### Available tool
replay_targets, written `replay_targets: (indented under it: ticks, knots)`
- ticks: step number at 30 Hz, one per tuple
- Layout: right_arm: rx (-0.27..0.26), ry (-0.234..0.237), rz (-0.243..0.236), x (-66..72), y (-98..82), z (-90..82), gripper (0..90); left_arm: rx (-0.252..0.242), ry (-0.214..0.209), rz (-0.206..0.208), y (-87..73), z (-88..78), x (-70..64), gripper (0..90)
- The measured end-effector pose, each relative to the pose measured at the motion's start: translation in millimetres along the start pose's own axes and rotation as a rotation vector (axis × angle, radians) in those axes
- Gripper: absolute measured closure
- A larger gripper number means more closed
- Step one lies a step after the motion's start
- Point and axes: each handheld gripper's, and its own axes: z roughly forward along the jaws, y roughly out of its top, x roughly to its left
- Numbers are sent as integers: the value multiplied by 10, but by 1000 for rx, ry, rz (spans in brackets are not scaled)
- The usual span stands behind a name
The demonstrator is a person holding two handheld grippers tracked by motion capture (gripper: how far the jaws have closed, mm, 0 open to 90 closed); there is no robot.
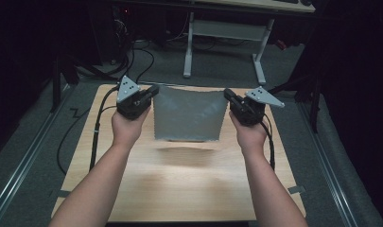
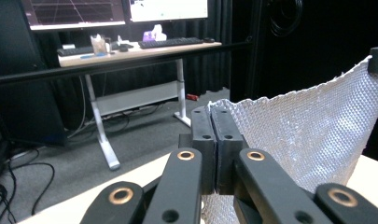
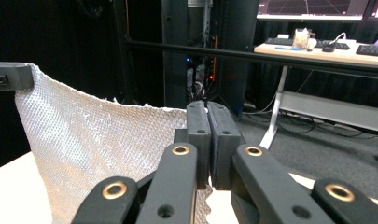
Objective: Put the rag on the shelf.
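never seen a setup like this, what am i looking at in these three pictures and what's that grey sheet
A person stands at a wooden table and holds a hand-held gripper in each hand: black tools with two jaws. The high view looks down from above the person's side. The other two pictures come from small cameras riding on each gripper, looking along its jaws. The left gripper and the right gripper are each shut on a top corner of a grey, textured cloth, so it hangs between them above the table. In the left gripper view the same cloth looks whitish and woven. A desk stands behind.
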Motion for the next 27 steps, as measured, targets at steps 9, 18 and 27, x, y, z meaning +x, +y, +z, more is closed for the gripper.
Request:
replay_targets:
  ticks: [9, 18, 27]
  knots:
    - [-6, -6, -1, -107, 101, 265, 892, -13, 20, -35, -14, 154, 161, 898]
    - [33, -30, -31, -163, 129, 529, 892, 47, 40, -41, -16, 353, 303, 897]
    - [127, -37, -32, -276, -80, 711, 892, 141, -21, -97, -322, 523, 392, 898]
